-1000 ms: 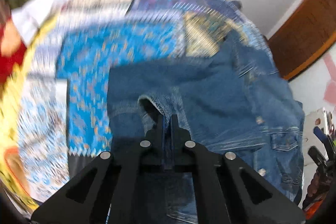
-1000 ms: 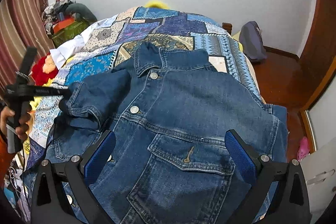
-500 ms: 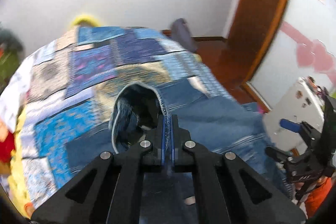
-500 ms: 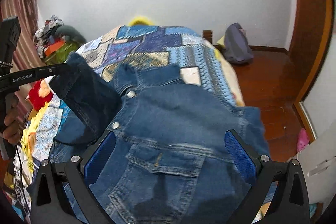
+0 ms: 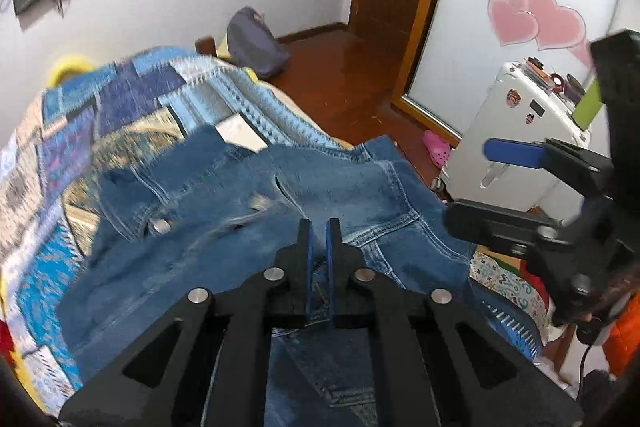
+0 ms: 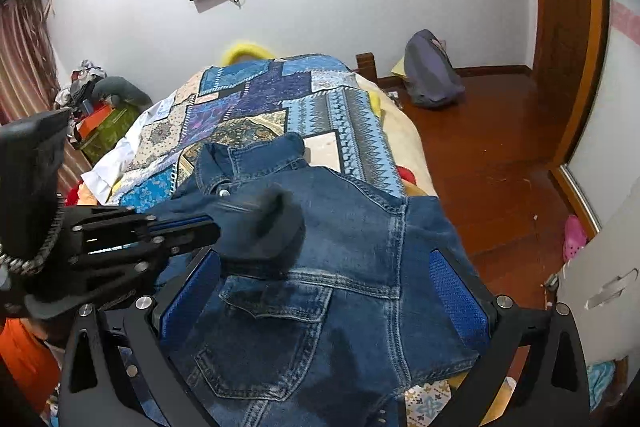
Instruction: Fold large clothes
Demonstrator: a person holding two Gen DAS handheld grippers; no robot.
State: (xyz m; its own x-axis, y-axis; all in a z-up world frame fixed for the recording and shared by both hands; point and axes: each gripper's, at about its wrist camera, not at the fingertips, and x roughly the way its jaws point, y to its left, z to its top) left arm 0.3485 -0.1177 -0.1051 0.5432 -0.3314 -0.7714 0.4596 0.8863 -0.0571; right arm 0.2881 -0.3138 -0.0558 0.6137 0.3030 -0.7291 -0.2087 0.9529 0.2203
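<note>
A blue denim jacket (image 6: 352,267) lies front up on the patchwork bedspread (image 6: 256,95), collar toward the far wall. My left gripper (image 5: 318,227) is shut on the jacket's left sleeve (image 6: 264,223) and holds it folded across the jacket's chest; it shows from the side in the right wrist view (image 6: 188,227). The jacket also fills the left wrist view (image 5: 340,187). My right gripper (image 6: 324,279) is wide open and empty above the jacket's lower front; it shows in the left wrist view (image 5: 492,183).
The bed's right edge drops to a wooden floor (image 6: 480,155) with a grey backpack (image 6: 430,71) by the wall. A white cabinet (image 5: 520,139) stands at the right. Clothes and boxes (image 6: 100,107) pile up left of the bed.
My left gripper has carried the sleeve up off the bed's left side and across over the jacket's chest. My right gripper has stayed open above the jacket.
</note>
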